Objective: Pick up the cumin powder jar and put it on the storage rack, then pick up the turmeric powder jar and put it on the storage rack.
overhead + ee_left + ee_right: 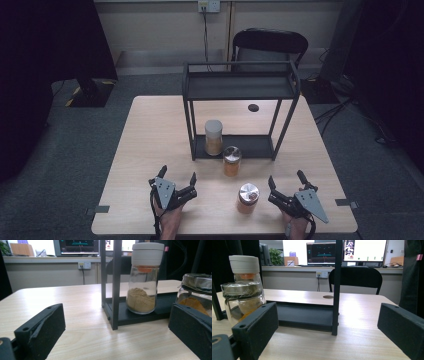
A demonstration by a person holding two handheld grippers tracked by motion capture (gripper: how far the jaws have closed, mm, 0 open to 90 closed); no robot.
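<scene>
Both tools rested low at the near edge of the bench (150, 125), each held from below by a hand. The left tool (177, 176) had its jaws spread apart, clamped on nothing; the right tool (286, 179) likewise stood open and empty. Between them, nearer the right one, stood a short glass jar (247, 198) of orange powder with a shiny metal lid. A second such jar (232, 160) stood just before the black rack (240, 86), and a taller white-capped shaker (213, 137) sat on its lower shelf. No label was legible.
</scene>
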